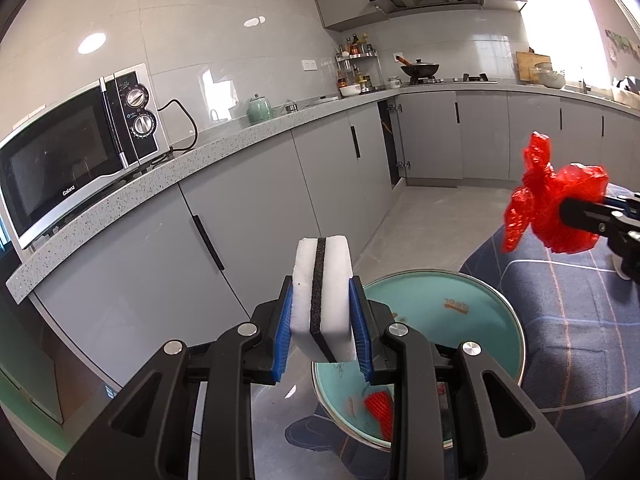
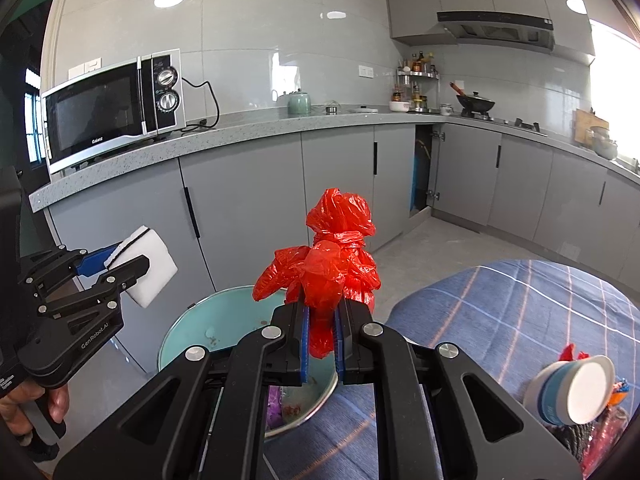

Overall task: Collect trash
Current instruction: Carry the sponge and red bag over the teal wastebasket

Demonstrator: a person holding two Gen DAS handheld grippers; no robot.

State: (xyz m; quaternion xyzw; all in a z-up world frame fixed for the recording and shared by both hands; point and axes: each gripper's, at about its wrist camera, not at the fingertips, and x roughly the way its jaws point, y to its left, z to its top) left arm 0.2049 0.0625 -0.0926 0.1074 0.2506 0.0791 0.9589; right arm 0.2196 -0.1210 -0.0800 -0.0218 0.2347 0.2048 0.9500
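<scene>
Both jaws clamped on trash: left gripper (image 1: 323, 330) pinches a white sponge (image 1: 323, 292) by its two broad faces, blue pads pressing the foam; right gripper (image 2: 322, 344) is nearly shut on the neck of a knotted red plastic bag (image 2: 326, 264).

Left to right in the right wrist view: microwave (image 2: 114, 110) on the grey countertop (image 2: 248, 128), sponge held out over the floor, teal bin (image 2: 188, 328) below and between the grippers, red bag up front, blue plaid cloth (image 2: 500, 312) with a white-lidded tub (image 2: 576, 388) lying on it.

Step, as I judge it: both items picked and carried, drop not yet done. Next move calls for bringing each gripper over the bin mouth, then opening the jaws. Bin interior already shows red scrap (image 1: 378, 406).

Sponge: long axis runs up and away from the left gripper, dark scouring stripe along it, free end tilted toward the cabinets. Bag: long axis roughly upright, knot and tail pointing up, loose end hanging below the pads.
</scene>
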